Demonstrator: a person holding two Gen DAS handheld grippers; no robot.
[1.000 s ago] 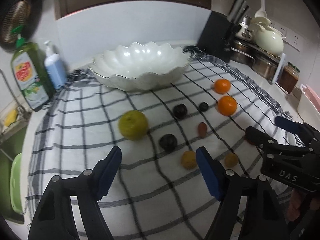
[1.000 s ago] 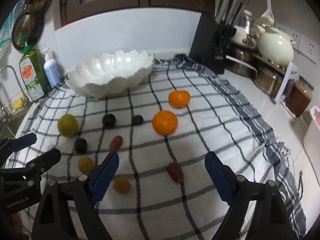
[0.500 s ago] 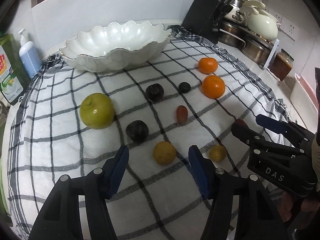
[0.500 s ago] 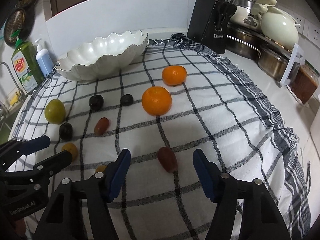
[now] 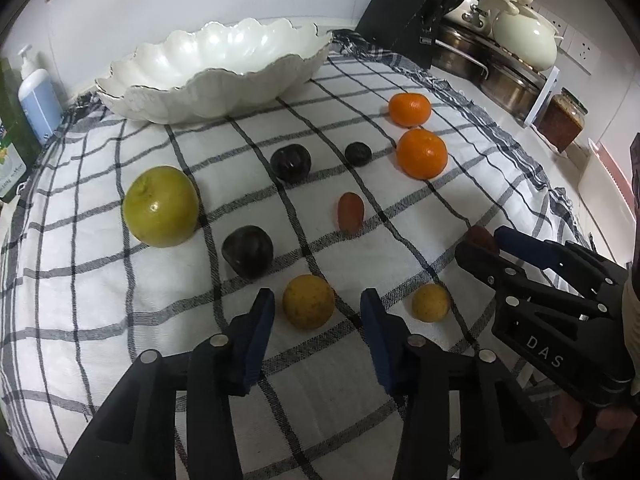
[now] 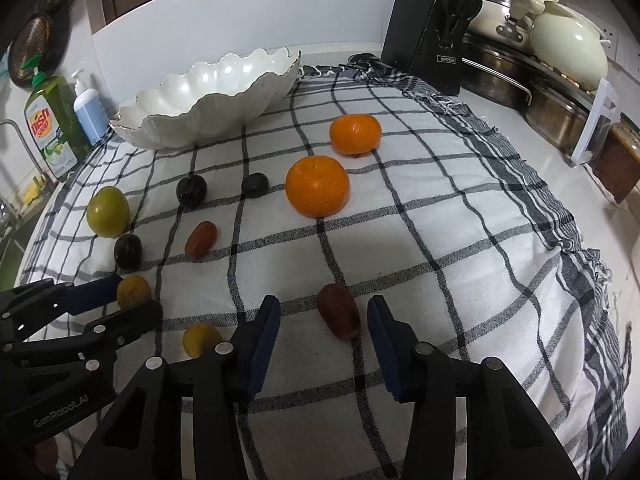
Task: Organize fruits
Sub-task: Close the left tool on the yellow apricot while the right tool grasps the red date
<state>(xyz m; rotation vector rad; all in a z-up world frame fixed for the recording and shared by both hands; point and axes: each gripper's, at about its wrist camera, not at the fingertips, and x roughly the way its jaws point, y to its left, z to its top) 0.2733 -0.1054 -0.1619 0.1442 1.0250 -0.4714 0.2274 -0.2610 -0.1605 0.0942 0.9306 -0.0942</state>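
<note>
Green dish soap bottle [image 6: 51, 128], blue pump bottle [image 6: 89, 110], black knife block [image 6: 434, 36], cream pot [image 6: 570, 50], possibly sauce jar [image 5: 562, 119]

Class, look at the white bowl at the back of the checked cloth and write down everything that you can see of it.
The white bowl is wide and shallow, with a scalloped, wavy rim edged by a thin dark line. Its glossy surface looks like glazed ceramic or pearly glass and reflects the light. It stands upright at the far left end of the checked cloth, near the wall. The part of its inside that shows holds no fruit. Nothing but the cloth touches it; both grippers are far from it.
</note>
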